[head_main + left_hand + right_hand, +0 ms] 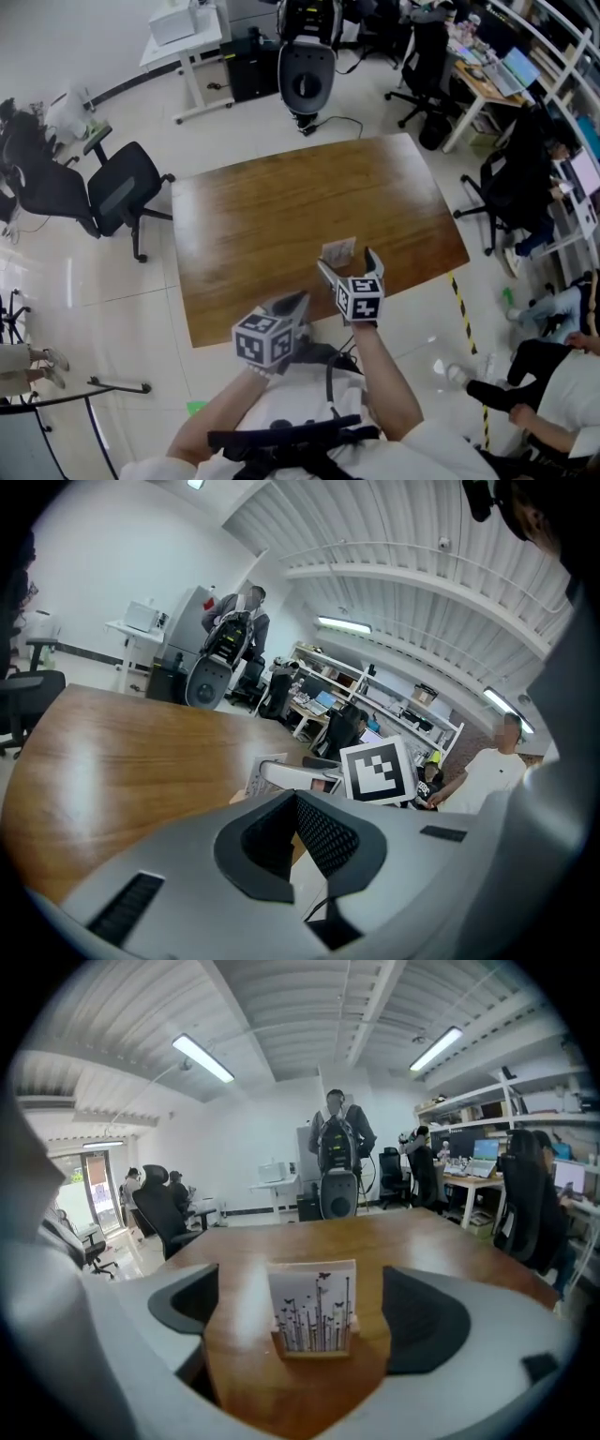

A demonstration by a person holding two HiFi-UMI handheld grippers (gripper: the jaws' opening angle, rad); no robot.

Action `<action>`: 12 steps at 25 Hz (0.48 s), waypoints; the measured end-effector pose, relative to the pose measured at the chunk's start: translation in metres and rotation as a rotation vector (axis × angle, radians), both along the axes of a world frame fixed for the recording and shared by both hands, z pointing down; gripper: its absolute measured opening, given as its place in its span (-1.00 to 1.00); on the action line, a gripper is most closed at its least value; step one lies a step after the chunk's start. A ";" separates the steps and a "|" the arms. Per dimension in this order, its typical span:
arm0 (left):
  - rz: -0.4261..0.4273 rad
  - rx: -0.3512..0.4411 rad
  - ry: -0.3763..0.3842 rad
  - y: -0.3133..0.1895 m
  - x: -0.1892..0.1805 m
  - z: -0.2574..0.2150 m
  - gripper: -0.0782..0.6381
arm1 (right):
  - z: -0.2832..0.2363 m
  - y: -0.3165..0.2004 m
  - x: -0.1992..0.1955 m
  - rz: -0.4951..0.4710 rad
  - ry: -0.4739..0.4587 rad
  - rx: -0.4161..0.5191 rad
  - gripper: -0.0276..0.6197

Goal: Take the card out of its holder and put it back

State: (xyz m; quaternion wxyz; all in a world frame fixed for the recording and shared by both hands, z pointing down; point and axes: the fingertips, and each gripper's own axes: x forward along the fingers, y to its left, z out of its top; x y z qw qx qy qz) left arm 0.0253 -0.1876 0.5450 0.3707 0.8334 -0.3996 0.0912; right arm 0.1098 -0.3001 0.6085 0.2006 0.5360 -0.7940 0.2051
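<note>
A white card printed with dark plant stems and butterflies (313,1313) stands upright in a low wooden holder (314,1347) near the front edge of the wooden table (281,206). In the head view the card (338,249) sits just beyond my right gripper (349,266). That right gripper (302,1290) is open, with one dark pad on each side of the card and apart from it. My left gripper (289,305) hangs lower left of it at the table's front edge. Its pads (319,834) meet with nothing between them. The left gripper view also shows the card (265,772).
Black office chairs (120,192) stand left of the table. A grey and black machine (307,75) stands beyond its far edge. Desks, chairs and seated people (562,375) fill the right side. Yellow-black tape (464,309) marks the floor there.
</note>
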 end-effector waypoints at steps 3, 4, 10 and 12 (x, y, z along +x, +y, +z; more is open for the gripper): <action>-0.018 -0.015 0.001 -0.001 -0.004 0.005 -0.81 | 0.014 -0.013 0.000 0.013 0.029 -0.013 0.85; -0.024 -0.020 0.002 -0.001 -0.006 0.006 -0.81 | 0.018 -0.016 0.000 0.017 0.028 -0.023 0.85; -0.050 -0.042 0.005 -0.003 -0.015 0.012 -0.81 | 0.034 -0.027 -0.008 0.019 0.048 -0.051 0.81; -0.057 -0.044 0.004 -0.004 -0.015 0.014 -0.81 | 0.039 -0.029 -0.009 0.019 0.057 -0.058 0.78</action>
